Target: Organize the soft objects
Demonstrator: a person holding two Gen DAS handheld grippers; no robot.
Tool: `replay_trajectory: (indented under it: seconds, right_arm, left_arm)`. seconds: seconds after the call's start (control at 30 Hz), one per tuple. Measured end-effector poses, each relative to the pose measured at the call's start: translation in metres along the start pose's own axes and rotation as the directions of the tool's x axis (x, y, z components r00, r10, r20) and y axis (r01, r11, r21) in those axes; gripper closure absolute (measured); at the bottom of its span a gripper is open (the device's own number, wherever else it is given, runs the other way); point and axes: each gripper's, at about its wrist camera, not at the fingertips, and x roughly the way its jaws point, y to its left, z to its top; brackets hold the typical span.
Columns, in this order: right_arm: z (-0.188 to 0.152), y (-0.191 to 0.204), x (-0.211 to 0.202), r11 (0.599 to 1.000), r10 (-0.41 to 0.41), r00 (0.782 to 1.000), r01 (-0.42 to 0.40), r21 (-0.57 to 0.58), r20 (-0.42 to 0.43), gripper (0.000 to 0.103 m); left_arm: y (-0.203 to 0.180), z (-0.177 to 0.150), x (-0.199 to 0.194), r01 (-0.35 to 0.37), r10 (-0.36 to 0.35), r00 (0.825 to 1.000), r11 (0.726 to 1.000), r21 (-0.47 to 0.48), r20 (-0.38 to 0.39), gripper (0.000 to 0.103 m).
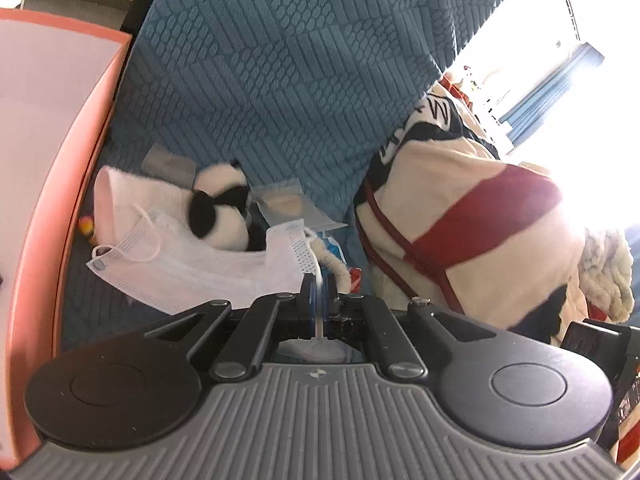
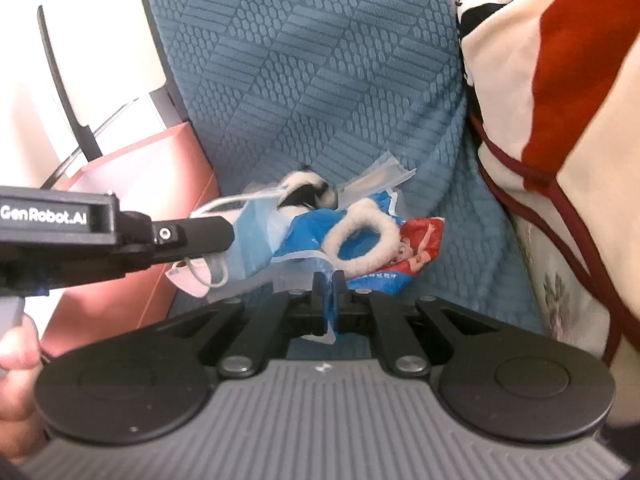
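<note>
A pile of soft things lies on a blue patterned sofa (image 1: 280, 80). My left gripper (image 1: 319, 284) is shut on the ear loop of a white face mask (image 1: 192, 268) that drapes to the left. Behind it sit a panda plush (image 1: 224, 208) and a white-and-pink plush (image 1: 120, 196). My right gripper (image 2: 329, 284) is shut on the edge of a blue and red plastic packet (image 2: 304, 236), which has a white fuzzy ring (image 2: 368, 240) lying on it. The left gripper (image 2: 224, 236) enters the right wrist view from the left, holding the mask (image 2: 248, 248).
An orange-rimmed box (image 1: 52, 184) stands left of the pile, also seen in the right wrist view (image 2: 140, 184). A big cream, red and black cushion (image 1: 472, 232) leans on the right, also in the right wrist view (image 2: 560, 100). A cream knitted item (image 1: 608, 276) lies behind it.
</note>
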Motion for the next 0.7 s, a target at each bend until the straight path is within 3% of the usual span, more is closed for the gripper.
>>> replay_trajectory:
  seconds: [0.27, 0.43, 0.5, 0.53, 0.57, 0.6, 0.67, 0.7]
  right_arm:
    - [-0.023, 0.013, -0.022, 0.999, -0.036, 0.998, 0.035, -0.003, -0.054, 0.094]
    - [-0.031, 0.007, -0.03, 0.997, -0.03, 0.998, 0.034, 0.072, -0.057, 0.091]
    - [-0.03, 0.001, -0.029, 0.993, -0.027, 0.998, 0.033, 0.112, -0.057, 0.086]
    - [-0.031, -0.001, -0.028, 0.991, -0.03, 0.998, 0.038, 0.131, -0.062, 0.075]
    - [-0.032, -0.004, -0.027, 0.988, -0.04, 0.997, 0.049, 0.149, -0.068, 0.065]
    - [-0.032, -0.007, -0.026, 0.984, -0.048, 0.996, 0.06, 0.166, -0.074, 0.063]
    - [-0.034, -0.01, -0.026, 0.98, -0.046, 0.997, 0.057, 0.192, -0.062, 0.063]
    - [-0.034, -0.011, -0.027, 0.978, -0.047, 0.998, 0.056, 0.2, -0.05, 0.063]
  left_arm:
    - [-0.002, -0.034, -0.018, -0.017, 0.017, 0.998, 1.0, 0.005, -0.056, 0.099]
    - [0.015, -0.054, -0.02, -0.065, 0.053, 0.994, 0.989, -0.131, -0.098, 0.098]
    - [0.021, -0.055, -0.019, -0.073, 0.052, 0.991, 0.982, -0.175, -0.121, 0.098]
    - [0.022, -0.055, -0.02, -0.073, 0.052, 0.991, 0.981, -0.179, -0.12, 0.095]
    - [0.023, -0.056, -0.022, -0.075, 0.055, 0.992, 0.981, -0.179, -0.115, 0.086]
    - [0.023, -0.057, -0.024, -0.082, 0.063, 0.992, 0.98, -0.179, -0.109, 0.068]
    - [0.025, -0.06, -0.029, -0.105, 0.089, 0.992, 0.976, -0.191, -0.09, 0.048]
    - [0.026, -0.063, -0.031, -0.113, 0.098, 0.992, 0.974, -0.195, -0.083, 0.047]
